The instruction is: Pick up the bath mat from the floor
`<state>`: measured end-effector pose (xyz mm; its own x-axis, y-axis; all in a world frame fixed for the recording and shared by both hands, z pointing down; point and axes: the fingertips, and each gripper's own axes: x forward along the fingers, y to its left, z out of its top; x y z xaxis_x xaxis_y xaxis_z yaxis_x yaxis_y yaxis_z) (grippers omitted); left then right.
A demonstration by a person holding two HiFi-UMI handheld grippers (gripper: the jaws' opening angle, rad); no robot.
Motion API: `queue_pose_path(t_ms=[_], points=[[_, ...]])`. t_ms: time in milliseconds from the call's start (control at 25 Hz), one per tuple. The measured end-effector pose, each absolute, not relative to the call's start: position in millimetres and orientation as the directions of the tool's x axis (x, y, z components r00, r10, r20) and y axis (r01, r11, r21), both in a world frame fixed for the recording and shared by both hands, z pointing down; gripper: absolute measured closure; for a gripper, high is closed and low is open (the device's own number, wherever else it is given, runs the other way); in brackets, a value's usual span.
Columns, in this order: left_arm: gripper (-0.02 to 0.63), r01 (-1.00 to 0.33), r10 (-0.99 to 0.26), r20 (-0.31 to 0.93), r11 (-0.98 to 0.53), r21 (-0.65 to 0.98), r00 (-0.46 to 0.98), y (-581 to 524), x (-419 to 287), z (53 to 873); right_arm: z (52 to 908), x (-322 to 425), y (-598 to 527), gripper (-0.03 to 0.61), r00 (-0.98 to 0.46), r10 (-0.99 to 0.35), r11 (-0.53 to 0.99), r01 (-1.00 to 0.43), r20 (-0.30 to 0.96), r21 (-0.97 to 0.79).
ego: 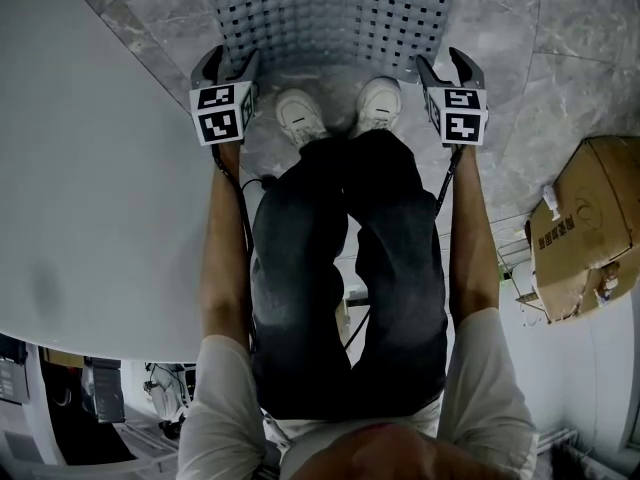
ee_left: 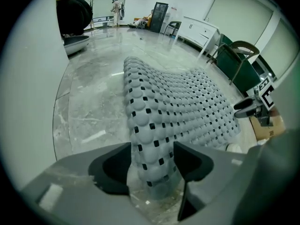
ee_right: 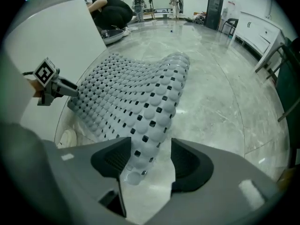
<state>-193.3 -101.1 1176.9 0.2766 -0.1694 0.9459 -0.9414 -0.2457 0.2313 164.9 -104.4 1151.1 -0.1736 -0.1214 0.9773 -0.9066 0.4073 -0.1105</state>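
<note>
The grey bath mat [ego: 330, 18], studded with bumps and square holes, lies on the marble floor ahead of my shoes. My left gripper [ego: 230, 68] points steeply down at its near left corner, my right gripper [ego: 443, 66] at its near right corner. In the left gripper view the mat [ee_left: 183, 107] rises in a fold toward the left gripper [ee_left: 152, 165], whose jaws stand wide with the corner between them. In the right gripper view the mat's corner [ee_right: 140, 139] hangs between the wide jaws of the right gripper [ee_right: 146, 161], with a gap on its right side.
A large white panel [ego: 90, 168] fills the left. A cardboard box [ego: 585, 228] sits at the right. My white shoes [ego: 300, 116] stand at the mat's near edge. Dark green chairs [ee_left: 239, 64] and a white cabinet [ee_left: 199, 29] stand beyond. A person [ee_right: 110, 8] bends over far back.
</note>
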Motion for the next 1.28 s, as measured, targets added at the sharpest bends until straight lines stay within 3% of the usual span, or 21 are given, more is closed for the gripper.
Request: queue_pose_path(t_ms=[280,560,680,760,920,1120,1280], points=[[0.288,-0.941,-0.151,0.951,-0.249,0.227,0.269,-94.7,-197.8,1197.7,1166.0,165.7,-103.5,0.262,-0.196,-0.144,0.354,-0.926,0.970,-0.134],[0.293,-0.939,-0.157,0.954,-0.273,0.208,0.257,-96.4,-199.0,1208.7,1182.2,170.1,-101.0,0.264,-0.208,-0.140,0.282,-0.945,0.968,-0.163],[0.333,-0.937,-0.146,0.955,-0.276,0.212,0.260,-94.6,-196.1,1210.8,1189.3,170.0,-100.7,0.270,-0.226,-0.142,0.261,-0.948,0.964,-0.184],[0.344,-0.939,-0.144,0.956,-0.274,0.208,0.254,-95.0,-195.5,1210.5,1192.4,166.7,-100.5,0.327,-0.248,-0.138,0.248,-0.946,0.959,-0.209],[0.394,-0.940,-0.141,0.959,-0.276,0.200,0.245,-98.7,-193.3,1204.9,1189.5,162.2,-100.7,0.378,-0.266,-0.131,0.239,-0.944,0.955,-0.230],[0.526,-0.926,-0.150,0.943,-0.285,0.248,0.299,-97.5,-175.7,1196.0,1180.7,155.8,-105.1,0.486,-0.257,-0.169,0.235,-0.948,0.952,-0.214],[0.543,-0.929,-0.150,0.942,-0.272,0.252,0.299,-94.4,-175.1,1199.1,1178.7,153.3,-106.6,0.506,-0.270,-0.169,0.242,-0.944,0.948,-0.226]])
